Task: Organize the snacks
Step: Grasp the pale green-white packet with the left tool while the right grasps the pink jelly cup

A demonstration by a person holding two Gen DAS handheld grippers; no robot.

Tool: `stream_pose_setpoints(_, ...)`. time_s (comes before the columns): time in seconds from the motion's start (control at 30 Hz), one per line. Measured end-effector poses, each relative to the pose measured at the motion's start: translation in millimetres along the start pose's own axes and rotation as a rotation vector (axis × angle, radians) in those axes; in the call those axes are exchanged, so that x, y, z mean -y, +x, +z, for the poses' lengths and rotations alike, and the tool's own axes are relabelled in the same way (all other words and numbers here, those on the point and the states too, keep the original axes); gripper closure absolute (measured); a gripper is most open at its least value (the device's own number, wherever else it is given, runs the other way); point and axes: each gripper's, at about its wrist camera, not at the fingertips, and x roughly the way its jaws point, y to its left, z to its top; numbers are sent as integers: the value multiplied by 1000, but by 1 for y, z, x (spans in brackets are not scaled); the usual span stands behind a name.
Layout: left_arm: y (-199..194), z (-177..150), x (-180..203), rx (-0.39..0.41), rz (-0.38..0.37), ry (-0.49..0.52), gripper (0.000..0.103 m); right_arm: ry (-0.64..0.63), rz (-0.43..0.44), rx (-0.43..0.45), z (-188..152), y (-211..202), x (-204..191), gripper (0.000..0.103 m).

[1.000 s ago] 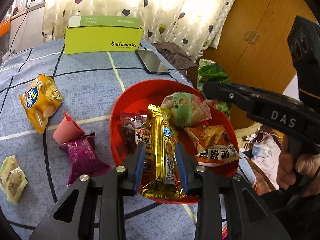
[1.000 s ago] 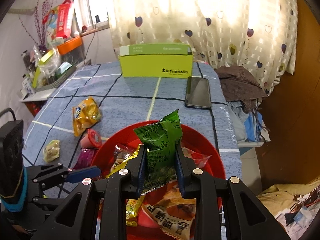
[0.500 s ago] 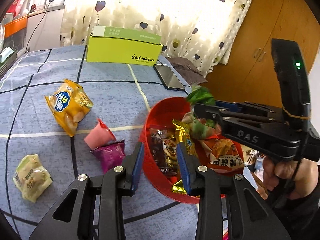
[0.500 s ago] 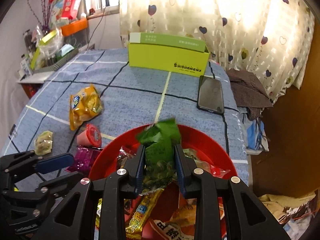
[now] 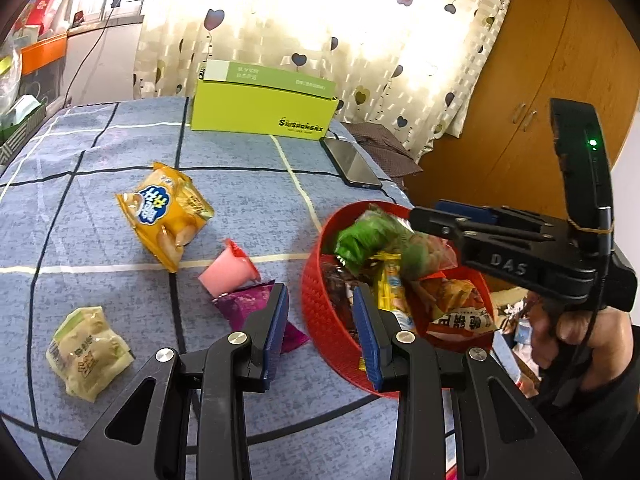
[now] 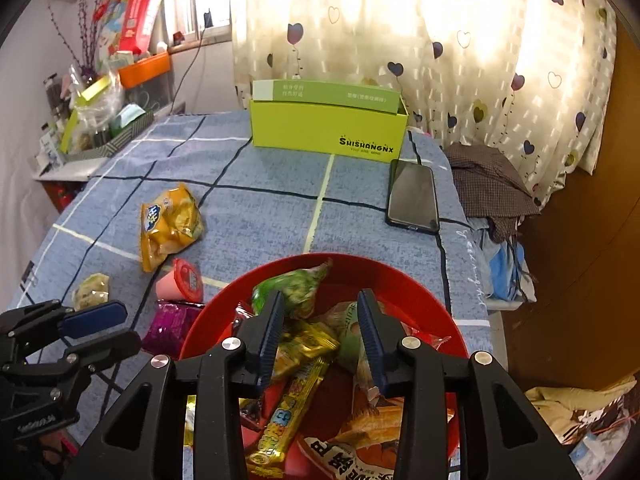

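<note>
A blue checked cloth covers the table point(image 6: 260, 208), with heart-print curtains point(image 6: 460, 40) behind it and a green box point(image 6: 326, 128) and a phone point(image 6: 412, 196) at its far end. A red bowl point(image 6: 420, 292) of snacks sits at the near right edge.

The right gripper point(image 6: 320, 336) hangs over the bowl. Its jaws have just been opening and now stand partly apart with nothing pressed between the pads. The green packet point(image 6: 292, 290) lies in the bowl just beyond the jaw tips, touching the left one's outer end, on top of a gold bar point(image 6: 288, 412) and other wrappers.

The left gripper point(image 5: 320, 328) is partly open and grips nothing. The bowl's near wall point(image 5: 320, 320) lies in the gap between its jaws, with the right jaw over the bowl's contents and the left jaw over the purple packet point(image 5: 256, 308) on the cloth.

Still outside the bowl are the purple packet, a pink jelly cup point(image 5: 228, 272) touching it, an orange bag point(image 5: 168, 212) farther back, and a pale packet point(image 5: 88, 352) well to the left.
</note>
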Motion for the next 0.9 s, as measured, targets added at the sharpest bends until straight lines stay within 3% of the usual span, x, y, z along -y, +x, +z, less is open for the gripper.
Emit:
stream_pose_setpoints(0.27, -11, -6, -16, 26, 66, 33, 68, -31, 54, 36, -2, -13, -15, 67)
stream_pose_setpoints(0.43, -13, -10, -34, 17, 106, 1, 63, -63, 89, 51, -3, -18, -29, 66)
stream_pose_setpoints(0.9, -31, -22, -71, 14, 205, -40, 63, -85, 135, 49, -8, -19, -45, 66)
